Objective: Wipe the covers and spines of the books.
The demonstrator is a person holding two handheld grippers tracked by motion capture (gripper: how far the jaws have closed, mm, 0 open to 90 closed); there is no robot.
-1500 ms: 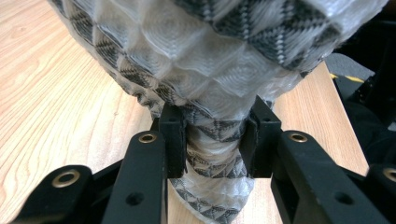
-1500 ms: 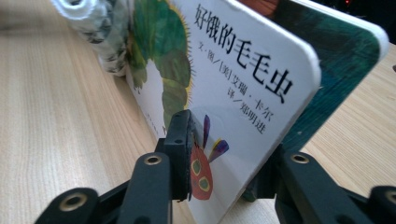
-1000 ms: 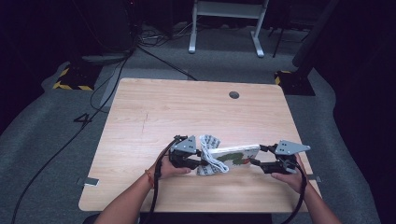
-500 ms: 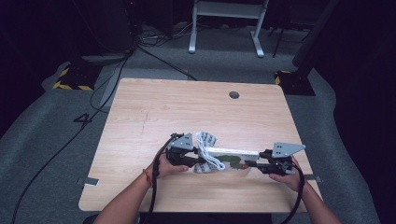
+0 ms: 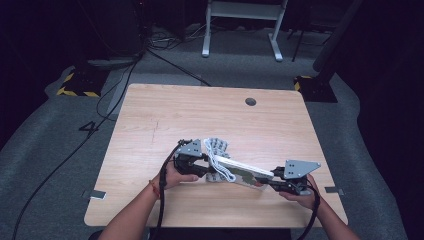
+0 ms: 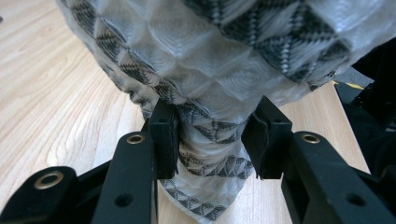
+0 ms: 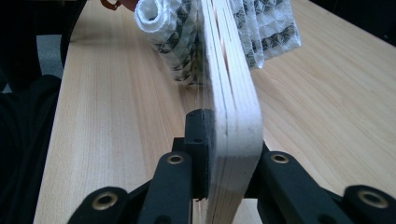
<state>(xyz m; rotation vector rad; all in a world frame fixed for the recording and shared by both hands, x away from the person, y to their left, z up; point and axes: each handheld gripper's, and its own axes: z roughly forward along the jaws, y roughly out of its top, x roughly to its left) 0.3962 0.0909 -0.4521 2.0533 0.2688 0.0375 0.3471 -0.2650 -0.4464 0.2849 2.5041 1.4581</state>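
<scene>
A white cloth (image 5: 218,148) with a black-grey triangle pattern lies bunched at the middle of the wooden table (image 5: 200,115). A thin, pale layered board (image 5: 245,172) sticks out of it toward the right. My left gripper (image 5: 207,170) has the cloth (image 6: 210,56) bunched between its pads; its jaws have just been opening a little, and the pads still touch the fabric on both sides (image 6: 212,140). My right gripper (image 5: 267,182) is shut on the near end of the board (image 7: 233,93), held on edge. The rolled cloth (image 7: 173,32) hangs at the board's far end.
A round cable hole (image 5: 250,101) sits near the table's far right edge. Cables (image 5: 125,85) trail over the grey floor to the left. White desk legs (image 5: 240,25) stand behind the table. A small metal bracket (image 5: 97,195) juts from the near left edge.
The right gripper has closed on the board's end and moved right and nearer. The board now reaches farther out of the cloth. The left hand stayed put.
</scene>
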